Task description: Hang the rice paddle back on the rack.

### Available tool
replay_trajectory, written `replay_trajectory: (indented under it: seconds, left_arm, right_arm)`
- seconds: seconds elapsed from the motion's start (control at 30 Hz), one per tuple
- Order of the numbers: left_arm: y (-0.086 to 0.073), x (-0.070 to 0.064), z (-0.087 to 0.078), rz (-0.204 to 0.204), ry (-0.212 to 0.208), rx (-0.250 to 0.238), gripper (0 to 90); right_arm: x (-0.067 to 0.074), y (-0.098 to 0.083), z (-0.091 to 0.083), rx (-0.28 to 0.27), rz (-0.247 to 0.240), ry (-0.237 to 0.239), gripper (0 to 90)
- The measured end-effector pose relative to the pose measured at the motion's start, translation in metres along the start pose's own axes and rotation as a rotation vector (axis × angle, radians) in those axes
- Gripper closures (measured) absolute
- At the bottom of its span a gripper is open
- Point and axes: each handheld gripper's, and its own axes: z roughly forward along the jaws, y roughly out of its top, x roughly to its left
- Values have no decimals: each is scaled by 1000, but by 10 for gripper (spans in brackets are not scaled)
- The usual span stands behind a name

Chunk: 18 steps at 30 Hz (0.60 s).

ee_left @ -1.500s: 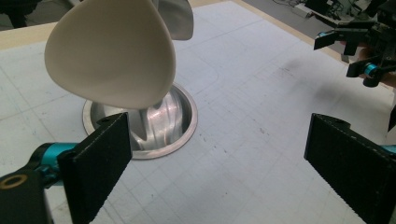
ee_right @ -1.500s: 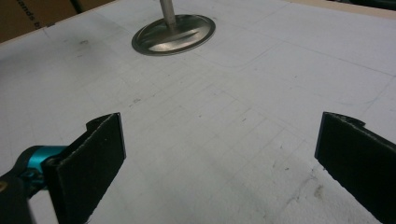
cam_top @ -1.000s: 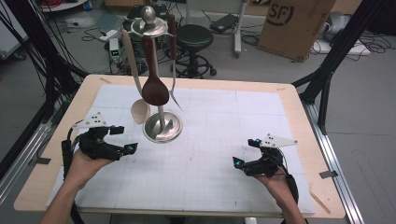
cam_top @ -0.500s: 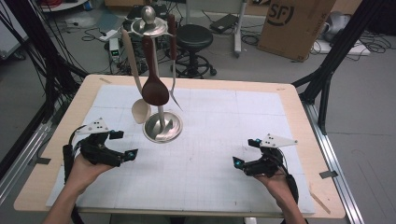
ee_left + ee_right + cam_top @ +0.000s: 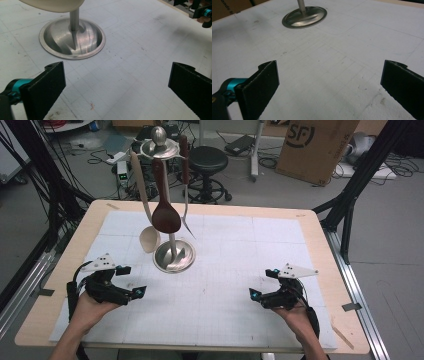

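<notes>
Resting low over the white mat [image 5: 240,270], the left gripper [image 5: 131,281] and right gripper [image 5: 260,284] both stand released, jaws wide, nothing between them; the utensil stand [image 5: 173,256] sits upright ahead of the left gripper, pale spoon [image 5: 149,239], dark spoon [image 5: 166,217] and fork [image 5: 186,215] hanging from it.

Left black two-jaw gripper [image 5: 131,281]: grey three-cornered plate on top, teal-blue accents at jaw tips, black cable at lower left of frame. Right black two-jaw gripper [image 5: 263,284]: same plate, teal accents. Jaw pads flat, black, rough-textured. Forearms bare.
</notes>
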Motion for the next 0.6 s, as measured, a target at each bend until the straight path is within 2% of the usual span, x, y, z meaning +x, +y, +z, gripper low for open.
replay_trajectory:
  seconds: [0.6]
  left_arm:
    - [-16, -2, 0, -4, 17, 2, 16]
  right_arm:
    - [-1, -2, -1, 3, 2, 1, 7]
